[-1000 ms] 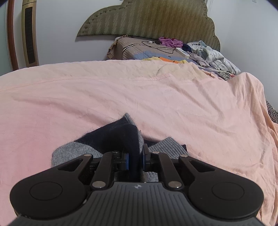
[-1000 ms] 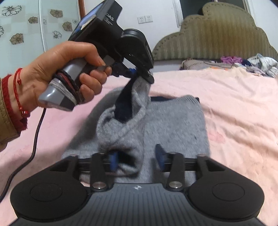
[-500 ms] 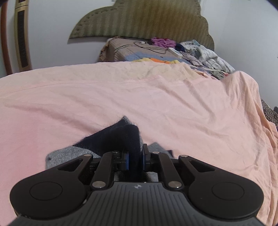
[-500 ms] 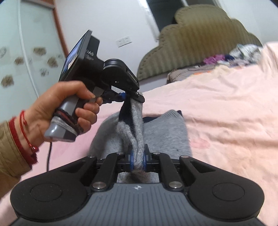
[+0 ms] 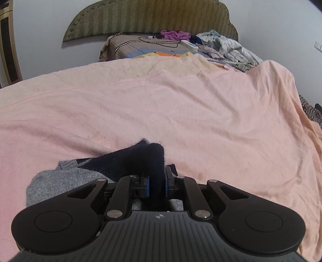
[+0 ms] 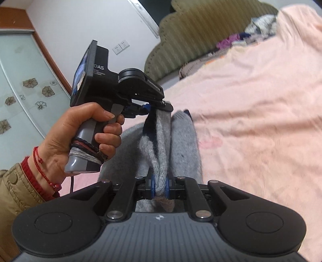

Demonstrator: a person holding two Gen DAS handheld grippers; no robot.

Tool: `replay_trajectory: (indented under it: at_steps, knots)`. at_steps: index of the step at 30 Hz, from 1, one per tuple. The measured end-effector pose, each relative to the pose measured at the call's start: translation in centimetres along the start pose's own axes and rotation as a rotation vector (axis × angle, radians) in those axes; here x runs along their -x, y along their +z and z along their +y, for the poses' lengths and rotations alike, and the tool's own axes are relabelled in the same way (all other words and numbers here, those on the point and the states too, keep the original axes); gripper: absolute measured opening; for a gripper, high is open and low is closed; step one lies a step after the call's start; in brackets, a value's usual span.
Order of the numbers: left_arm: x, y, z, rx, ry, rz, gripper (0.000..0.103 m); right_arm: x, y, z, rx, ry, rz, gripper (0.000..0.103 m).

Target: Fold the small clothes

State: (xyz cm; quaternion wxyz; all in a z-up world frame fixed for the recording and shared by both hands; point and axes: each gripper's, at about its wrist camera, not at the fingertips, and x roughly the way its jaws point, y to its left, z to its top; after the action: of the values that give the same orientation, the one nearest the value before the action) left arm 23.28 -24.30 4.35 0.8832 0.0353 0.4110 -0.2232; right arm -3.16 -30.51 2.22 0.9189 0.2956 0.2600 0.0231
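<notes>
A small grey knit sweater with navy trim lies on the pink bedsheet. My left gripper is shut on a navy and grey fold of the sweater; it also shows in the right wrist view, lifting that fold off the bed. My right gripper is shut on the near grey part of the same raised fold. The fold stretches between the two grippers, above the rest of the sweater.
The pink sheet spreads wide ahead and to the right. A pile of clothes and a brown pillow with a charger cable lie by the olive headboard. A glass wardrobe door stands at left.
My right gripper went from open beside the hanging fold to shut on it. Both grippers then lifted and tilted, pulling the fold taut. My left gripper stayed shut throughout.
</notes>
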Motion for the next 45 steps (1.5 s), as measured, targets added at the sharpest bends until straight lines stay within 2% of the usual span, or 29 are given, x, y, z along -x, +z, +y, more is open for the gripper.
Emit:
replay_trajectory:
  at_steps: [3,5,7,11,13,18,36,41,45]
  knots:
    - [-0.3,-0.2,0.1,-0.012,0.001,0.003,0.019,-0.2,0.0,-0.6,-0.031,-0.010,0.013,0.010]
    - [-0.2,-0.2,0.0,-0.022,0.019,-0.009,0.032,-0.3,0.0,-1.0,-0.050,-0.018,0.019,0.010]
    - [0.1,-0.1,-0.2,-0.031,0.035,-0.024,0.066,-0.3,-0.1,-1.4,-0.062,-0.024,0.024,0.010]
    - [1.0,0.0,-1.1,-0.088,0.075,-0.074,0.079,-0.5,-0.2,-1.8,-0.074,-0.034,0.034,0.010]
    - [1.3,-0.1,-1.4,-0.111,0.093,-0.087,0.088,-0.6,-0.2,-1.8,-0.075,-0.038,0.037,0.010]
    - [2.5,-0.5,-1.0,-0.146,0.126,-0.123,0.095,-0.9,-0.2,-1.9,-0.078,-0.047,0.044,0.010]
    - [4.2,-3.3,4.5,-0.078,0.169,-0.092,0.097,-1.5,-0.2,-1.4,-0.066,-0.082,0.056,0.011]
    - [8.6,-7.2,6.4,-0.083,0.199,-0.155,0.099,-1.6,-0.1,-2.2,-0.115,-0.059,0.064,0.011]
    - [12.3,-11.8,8.7,-0.049,0.164,-0.178,0.102,-1.8,0.1,-3.3,-0.167,-0.032,0.074,0.011]
